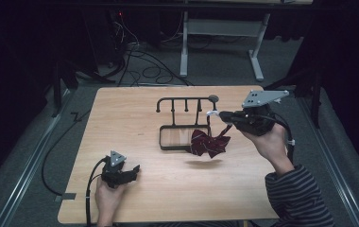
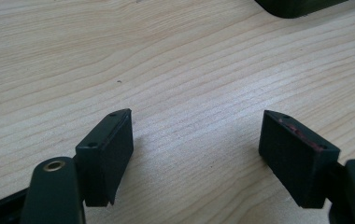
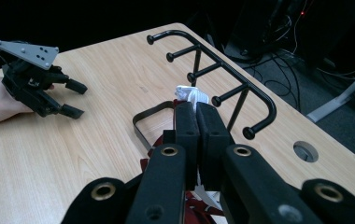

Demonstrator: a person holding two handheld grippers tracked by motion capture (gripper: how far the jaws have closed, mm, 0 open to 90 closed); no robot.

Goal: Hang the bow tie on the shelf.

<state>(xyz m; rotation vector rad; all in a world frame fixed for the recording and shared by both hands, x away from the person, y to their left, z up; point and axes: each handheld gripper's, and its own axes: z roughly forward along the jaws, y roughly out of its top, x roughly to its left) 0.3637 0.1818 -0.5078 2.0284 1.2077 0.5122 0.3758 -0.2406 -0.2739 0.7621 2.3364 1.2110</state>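
While the right hand-held gripper [image 1: 214,114] pinches what seems the bow tie's [image 1: 209,143] strap above the rack [image 1: 185,124], the left hand-held gripper [image 1: 132,172] rests released.

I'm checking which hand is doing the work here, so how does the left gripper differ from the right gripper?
The left gripper has its jaws wide open with nothing between them; the right gripper has its jaws shut on the white strap of a dark red bow tie. The left rests low by the table; the right is raised beside the black hook rack. Both are hand-held, black, with grey plates.
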